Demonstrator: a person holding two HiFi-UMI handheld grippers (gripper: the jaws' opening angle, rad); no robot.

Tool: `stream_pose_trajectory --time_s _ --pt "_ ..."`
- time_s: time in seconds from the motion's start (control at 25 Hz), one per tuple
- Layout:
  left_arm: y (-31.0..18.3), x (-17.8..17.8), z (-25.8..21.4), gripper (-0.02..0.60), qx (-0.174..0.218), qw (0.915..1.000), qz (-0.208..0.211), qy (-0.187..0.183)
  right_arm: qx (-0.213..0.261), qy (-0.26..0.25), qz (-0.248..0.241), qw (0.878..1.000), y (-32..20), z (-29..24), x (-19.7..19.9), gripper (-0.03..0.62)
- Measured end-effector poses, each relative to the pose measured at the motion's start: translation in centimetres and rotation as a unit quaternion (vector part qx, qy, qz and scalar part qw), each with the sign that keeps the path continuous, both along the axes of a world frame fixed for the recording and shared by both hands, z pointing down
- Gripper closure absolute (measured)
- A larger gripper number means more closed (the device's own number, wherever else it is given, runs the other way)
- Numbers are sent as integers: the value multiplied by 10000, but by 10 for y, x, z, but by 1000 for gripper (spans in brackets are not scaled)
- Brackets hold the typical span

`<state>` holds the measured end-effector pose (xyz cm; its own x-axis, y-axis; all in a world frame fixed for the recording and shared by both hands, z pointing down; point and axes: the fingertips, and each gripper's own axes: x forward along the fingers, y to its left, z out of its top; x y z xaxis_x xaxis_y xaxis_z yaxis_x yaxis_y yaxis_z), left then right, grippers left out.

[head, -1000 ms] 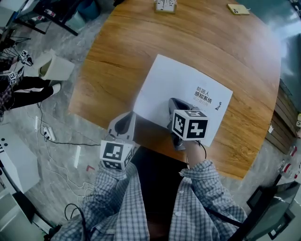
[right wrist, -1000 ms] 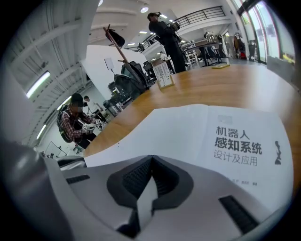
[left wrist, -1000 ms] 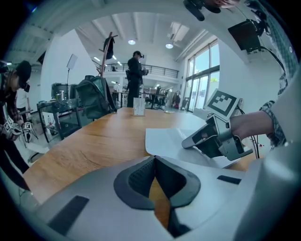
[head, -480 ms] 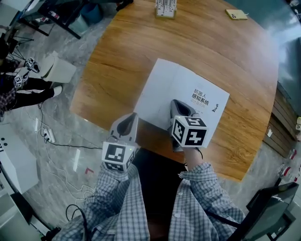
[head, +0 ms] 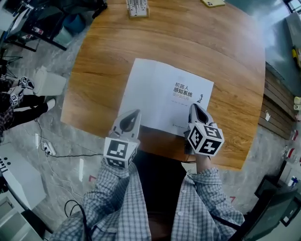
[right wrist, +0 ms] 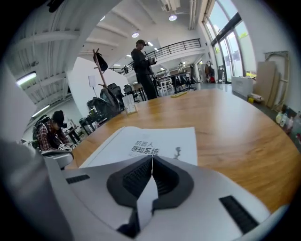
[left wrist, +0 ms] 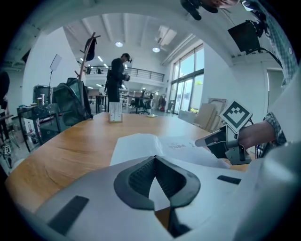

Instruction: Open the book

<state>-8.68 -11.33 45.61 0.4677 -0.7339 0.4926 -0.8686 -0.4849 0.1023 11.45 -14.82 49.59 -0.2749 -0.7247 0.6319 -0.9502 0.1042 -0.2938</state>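
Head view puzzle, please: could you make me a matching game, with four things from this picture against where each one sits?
Things:
1. book
2. left tongs
3. right tongs
4. white stand

Places:
A. far edge of the table
B. at the book's near left corner
C. at the book's near right corner, below the print
D. flat in the middle of the table

Pairs: 1-D, 2-B, 3-C, 4-A

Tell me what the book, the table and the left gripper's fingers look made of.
The book: paper, matt white, with a printed dark title. The table: wood or wood-look veneer, satin; grain streaks with mild glare. The fingers of the left gripper: probably dark rubber, matt, with ribbed inner faces.
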Motion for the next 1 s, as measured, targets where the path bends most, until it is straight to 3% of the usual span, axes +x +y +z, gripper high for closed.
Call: stream_pose_trajectory --time_s 0.32,0.6,1.0 --pt "-21 56 -19 581 239 9975 655 151 704 270 631 9952 18 -50 68 574" --pt "-37 89 -66 581 670 9918 1035 331 1601 342 825 9831 19 -125 89 574" --pt "-60 88 -158 581 1477 9828 854 702 2787 382 894 9555 17 -235 105 574"
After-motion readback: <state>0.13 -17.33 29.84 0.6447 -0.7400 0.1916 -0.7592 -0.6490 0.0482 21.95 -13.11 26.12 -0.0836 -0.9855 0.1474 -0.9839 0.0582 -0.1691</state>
